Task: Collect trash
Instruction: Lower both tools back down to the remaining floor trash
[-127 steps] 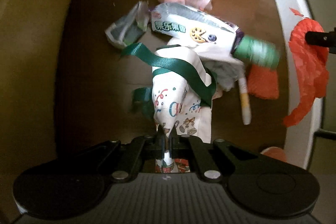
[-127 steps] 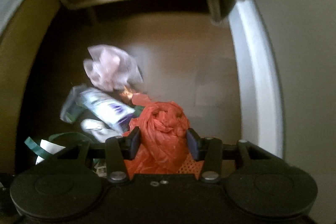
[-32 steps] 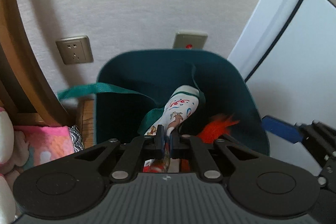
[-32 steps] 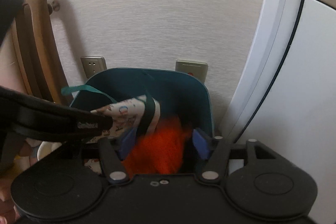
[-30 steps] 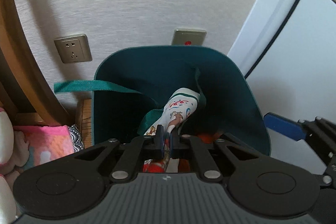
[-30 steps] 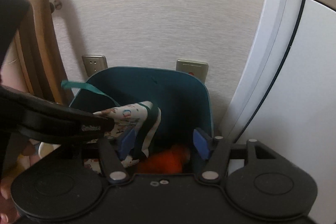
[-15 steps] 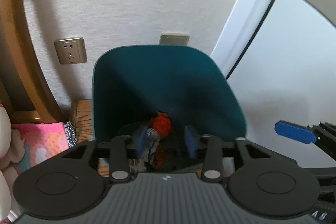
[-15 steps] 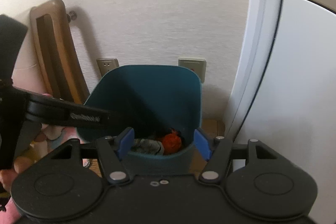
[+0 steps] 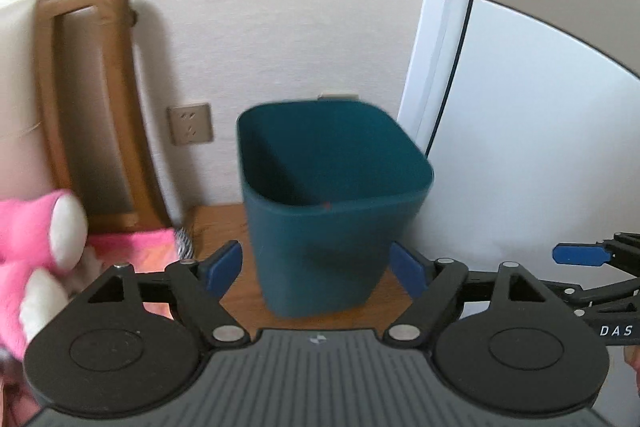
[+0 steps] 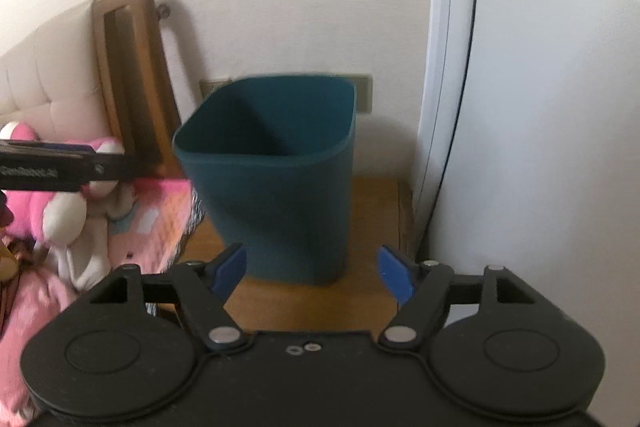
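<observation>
- Left gripper: jaws just opened wide, nothing between.
- Right gripper: same, spread and empty.
- Dark teal square plastic bin upright on wooden floor, against wall.

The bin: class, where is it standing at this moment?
In both wrist views the bin stands centre frame on the wooden floor, against the wall, between the wooden bed frame on the left and the white door frame on the right.

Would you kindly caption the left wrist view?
Open, empty left gripper facing a teal bin on the wooden floor.
</observation>
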